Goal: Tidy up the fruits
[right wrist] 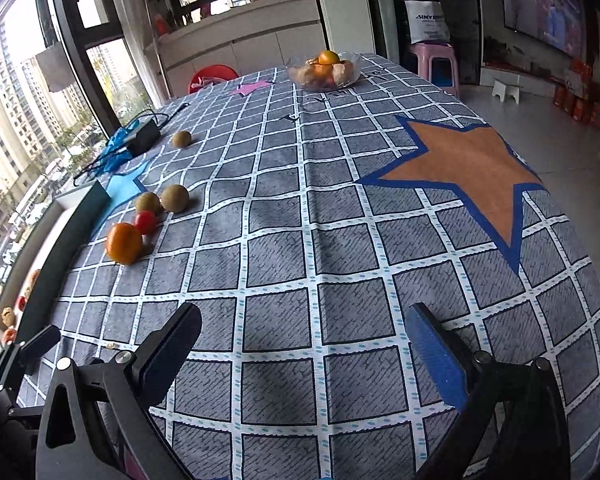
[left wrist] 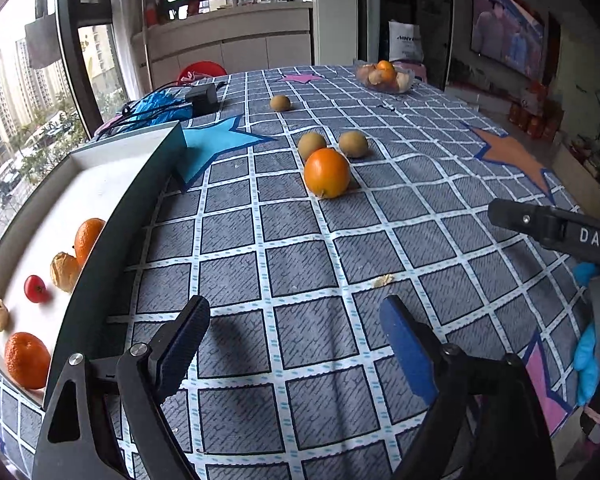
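Note:
An orange (left wrist: pixel 327 173) lies on the checked tablecloth, with two kiwis (left wrist: pixel 312 145) (left wrist: pixel 353 143) right behind it and a third kiwi (left wrist: pixel 280 103) farther back. The right wrist view also shows a small red fruit (right wrist: pixel 145 221) between the orange (right wrist: pixel 124 243) and the kiwis (right wrist: pixel 175 198). A white tray (left wrist: pixel 140 176) at the left holds two oranges (left wrist: pixel 27 359) (left wrist: pixel 88 238), a red fruit (left wrist: pixel 35 288) and walnuts (left wrist: pixel 65 271). My left gripper (left wrist: pixel 296 316) is open over bare cloth, short of the orange. My right gripper (right wrist: pixel 304 326) is open and empty too.
A glass bowl (right wrist: pixel 325 70) of oranges and other fruit stands at the table's far end. A black power adapter (left wrist: pixel 202 98) with cables and blue plastic lies at the far left. The right gripper's finger (left wrist: pixel 548 226) and a blue-gloved hand (left wrist: pixel 588 356) show at the right. A pink stool (right wrist: pixel 436 62) stands beyond the table.

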